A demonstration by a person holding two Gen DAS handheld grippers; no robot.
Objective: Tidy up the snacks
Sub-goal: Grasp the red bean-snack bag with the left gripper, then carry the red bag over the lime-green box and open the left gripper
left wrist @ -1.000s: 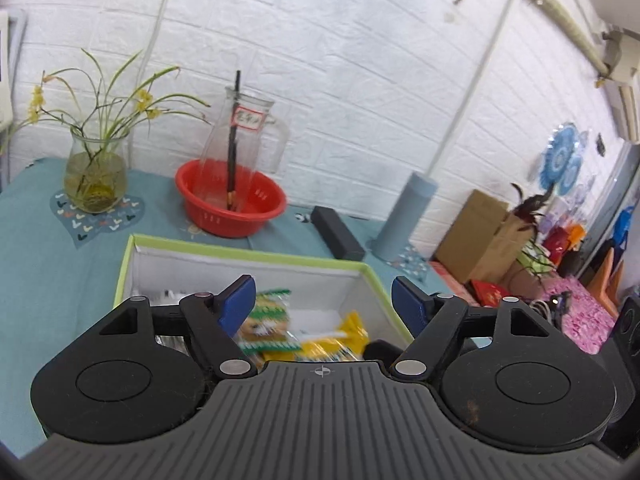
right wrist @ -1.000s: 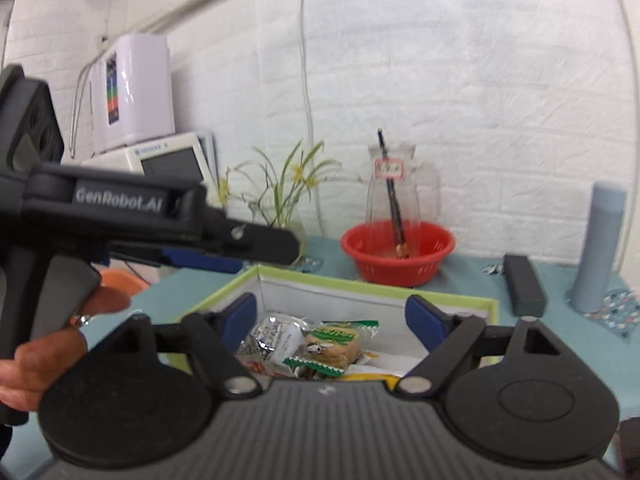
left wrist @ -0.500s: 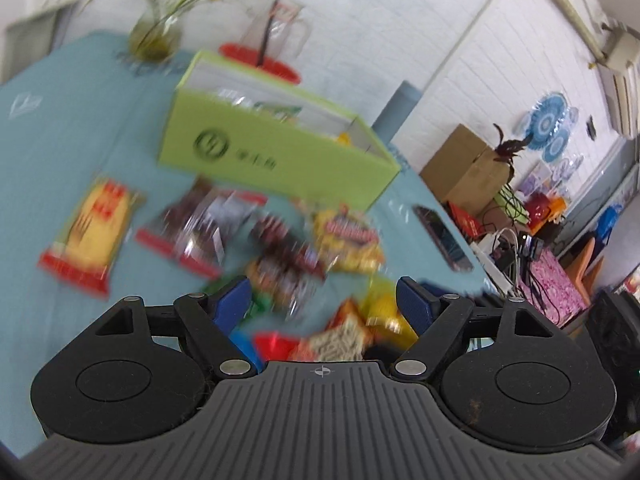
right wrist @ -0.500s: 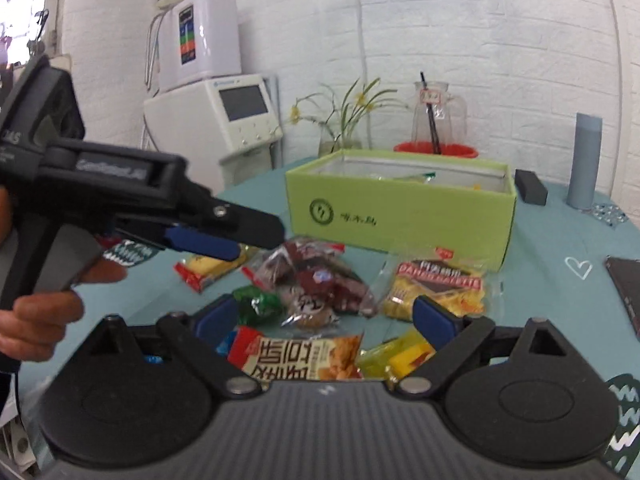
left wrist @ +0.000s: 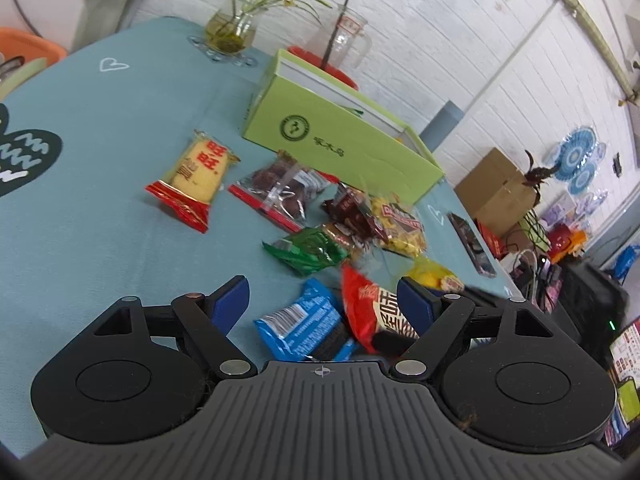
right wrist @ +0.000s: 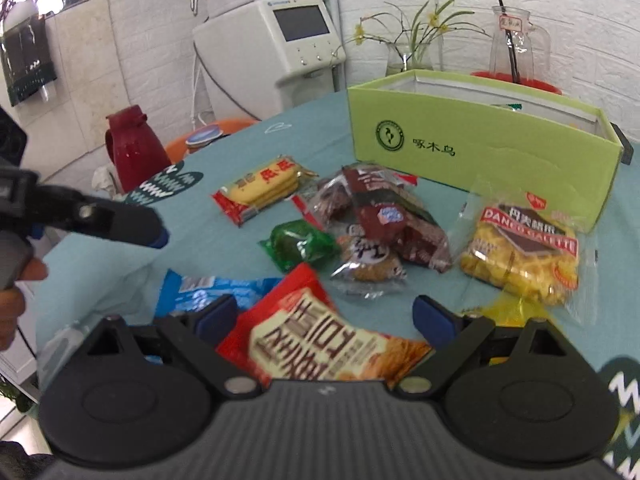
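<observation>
Snacks lie loose on the teal bench (right wrist: pixel 248 152), in front of the green box (right wrist: pixel 480 148). Box is open-topped; a few packets show inside, contents mostly hidden.

Nearest both cameras: red pack (right wrist: pixel 320 340) with white lettering, lying flat between the right hand-held gripper (right wrist: pixel 326 316) fingers, no pad pressing on it. Blue pack (left wrist: pixel 304 324) sits just left of it, touching or overlapping its edge. It lies between the left hand-held gripper (left wrist: pixel 322 300) fingers, not pinched.

Further out: green pack (right wrist: pixel 298 244), a round cake in clear wrap (right wrist: pixel 368 258), dark brown packs (right wrist: pixel 384 216) piled together, clear bag of dark pieces (left wrist: pixel 280 190). Yellow-red cracker pack (left wrist: pixel 196 174) lies apart to the left. Yellow waffle bag (right wrist: pixel 524 248) sits right, near the box corner; small yellow wrapper (right wrist: pixel 516 308) just in front of it.

Left hand-held gripper: jaws wide, just been opening, nothing gripped. Right hand-held gripper: jaws wide, also just been opening, nothing gripped. Both hang low over the near end of the pile. In the right view the left unit comes in from the left edge, held by a hand (right wrist: pixel 12 292).

Behind the box: red bowl (left wrist: pixel 336 72) with a glass jug (right wrist: pixel 516 52), vase of flowers (left wrist: pixel 232 28).
</observation>
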